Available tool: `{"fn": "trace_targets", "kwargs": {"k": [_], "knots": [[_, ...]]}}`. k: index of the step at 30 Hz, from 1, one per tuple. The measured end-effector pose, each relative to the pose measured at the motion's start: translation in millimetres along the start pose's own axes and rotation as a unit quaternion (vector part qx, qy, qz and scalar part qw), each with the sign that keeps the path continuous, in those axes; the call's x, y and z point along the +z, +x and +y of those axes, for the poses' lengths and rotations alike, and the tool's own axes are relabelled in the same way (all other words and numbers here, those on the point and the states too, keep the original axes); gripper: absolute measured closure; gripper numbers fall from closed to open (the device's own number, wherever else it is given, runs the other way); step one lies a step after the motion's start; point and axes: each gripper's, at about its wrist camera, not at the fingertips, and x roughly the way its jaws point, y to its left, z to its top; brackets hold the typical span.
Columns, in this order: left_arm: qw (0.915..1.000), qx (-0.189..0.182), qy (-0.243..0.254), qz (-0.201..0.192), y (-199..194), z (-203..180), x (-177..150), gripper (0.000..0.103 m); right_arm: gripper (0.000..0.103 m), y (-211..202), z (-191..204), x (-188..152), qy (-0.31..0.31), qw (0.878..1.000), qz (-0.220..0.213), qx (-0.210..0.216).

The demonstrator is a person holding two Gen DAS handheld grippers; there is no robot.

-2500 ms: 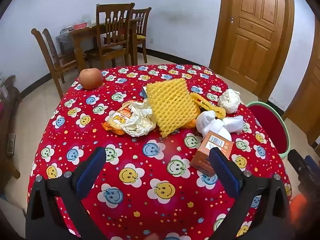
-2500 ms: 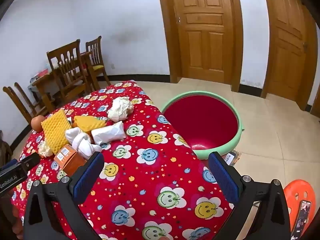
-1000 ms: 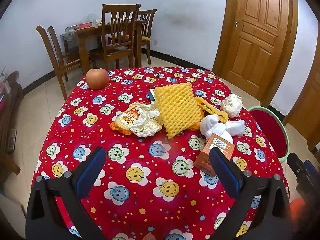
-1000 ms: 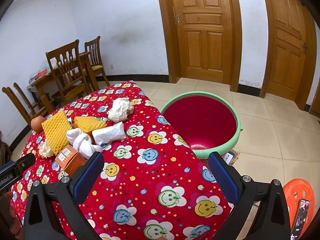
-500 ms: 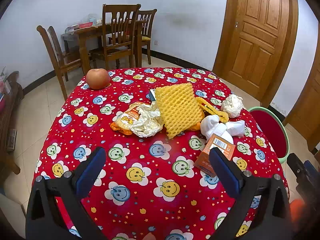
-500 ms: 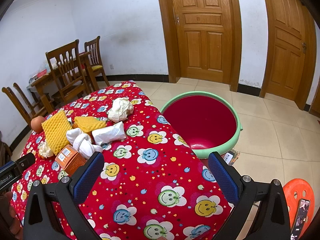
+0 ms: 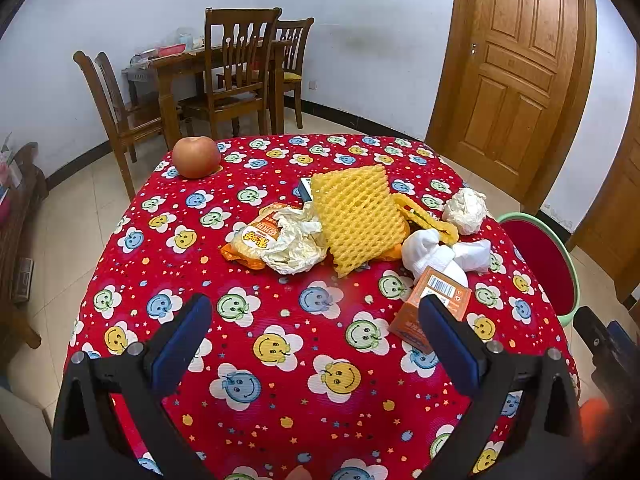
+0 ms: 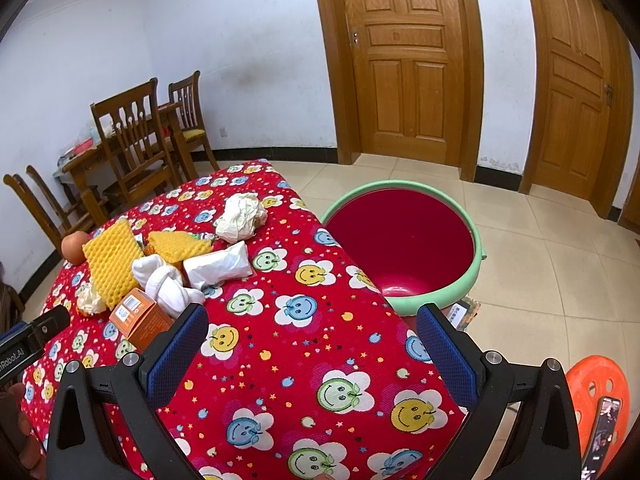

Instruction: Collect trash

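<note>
Both tongs, left (image 7: 314, 344) and right (image 8: 312, 346), spread and empty over table (image 7: 280, 360); trash (image 7: 352, 220) ahead of left, box (image 7: 430, 304) behind its right finger.

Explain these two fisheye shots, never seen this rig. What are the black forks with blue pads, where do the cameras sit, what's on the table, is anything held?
There is no robot arm: a person holds a two-finger gripper in each hand, and a camera on each looks forward along its fingers. One picture comes from the left gripper, the other from the right gripper. The blue pads are the fingertips. Both are open and hold nothing.

On the red smiley tablecloth lies trash: a yellow foam net, a snack wrapper, crumpled paper, white tissue and an orange box. An apple sits at the far corner. A red basin with a green rim stands beside the table.
</note>
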Motion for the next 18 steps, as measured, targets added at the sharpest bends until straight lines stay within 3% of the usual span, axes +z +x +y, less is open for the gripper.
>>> {"fn": "trace_targets", "kwargs": {"k": [18], "knots": [[0.9998, 0.016, 0.0, 0.007, 12.8, 11.0, 2.6, 0.002, 0.0, 12.7, -0.9, 1.8, 0.005, 1.0, 0.012, 0.003]]}}
